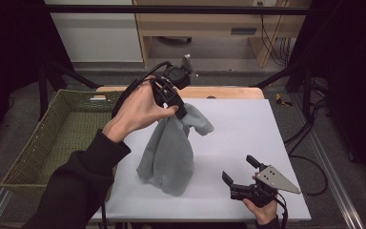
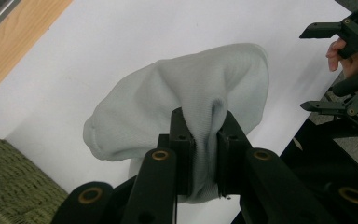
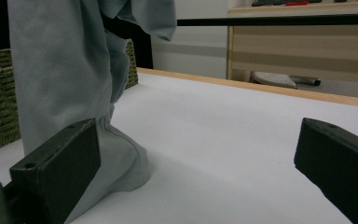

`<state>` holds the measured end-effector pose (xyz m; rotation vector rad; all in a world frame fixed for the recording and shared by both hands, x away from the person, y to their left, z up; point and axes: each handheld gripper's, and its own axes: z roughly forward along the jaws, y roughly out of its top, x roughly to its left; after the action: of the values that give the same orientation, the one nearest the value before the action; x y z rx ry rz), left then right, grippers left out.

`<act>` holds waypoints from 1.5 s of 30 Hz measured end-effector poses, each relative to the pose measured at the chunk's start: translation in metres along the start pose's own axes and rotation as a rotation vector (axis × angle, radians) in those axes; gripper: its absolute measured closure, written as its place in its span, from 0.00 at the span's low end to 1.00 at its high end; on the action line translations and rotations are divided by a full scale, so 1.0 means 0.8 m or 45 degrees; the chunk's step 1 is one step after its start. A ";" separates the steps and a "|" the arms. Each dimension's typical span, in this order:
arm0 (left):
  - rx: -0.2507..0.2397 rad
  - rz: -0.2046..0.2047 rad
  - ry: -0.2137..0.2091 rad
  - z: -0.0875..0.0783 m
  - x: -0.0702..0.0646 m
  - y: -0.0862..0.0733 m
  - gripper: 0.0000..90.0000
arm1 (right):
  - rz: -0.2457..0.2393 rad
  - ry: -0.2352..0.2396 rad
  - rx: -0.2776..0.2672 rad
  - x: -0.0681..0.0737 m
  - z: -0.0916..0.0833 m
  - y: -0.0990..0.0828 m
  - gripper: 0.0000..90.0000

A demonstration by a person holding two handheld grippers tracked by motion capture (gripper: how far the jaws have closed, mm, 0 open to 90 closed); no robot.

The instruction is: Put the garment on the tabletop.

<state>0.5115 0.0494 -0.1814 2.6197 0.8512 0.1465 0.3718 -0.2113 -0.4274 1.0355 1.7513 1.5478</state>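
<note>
A pale grey cloth (image 1: 171, 150) hangs in a tall drape over the white table (image 1: 248, 129), its lower end resting on the surface. My left gripper (image 1: 181, 113) is shut on the cloth's top edge and holds it up; in the left gripper view the cloth (image 2: 186, 93) bunches between the jaws of the left gripper (image 2: 205, 140). My right gripper (image 1: 239, 170) sits low at the table's front right, open, with nothing between its fingers. In the right gripper view the cloth (image 3: 65, 74) hangs at the left, just beyond the left fingertip (image 3: 60, 163).
A green woven basket (image 1: 52, 138) stands off the table's left side. A wooden strip (image 1: 228, 92) runs along the table's far edge. Beyond it are wooden furniture (image 1: 205, 24) and cables on the floor (image 1: 314, 157).
</note>
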 end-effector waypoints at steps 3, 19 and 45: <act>0.008 -0.006 -0.006 0.009 0.002 -0.003 0.88 | 0.028 0.022 0.002 0.003 0.000 0.001 0.01; 0.044 0.040 -0.052 0.073 0.003 -0.018 0.87 | 0.002 0.016 0.016 0.002 0.002 -0.001 0.01; 0.126 0.065 -0.155 0.178 -0.010 -0.040 0.85 | 0.001 0.015 0.022 0.001 0.003 -0.003 0.01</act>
<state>0.5178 0.0222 -0.3245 2.7117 0.7682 -0.0429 0.3732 -0.2090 -0.4298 1.0375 1.7753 1.5442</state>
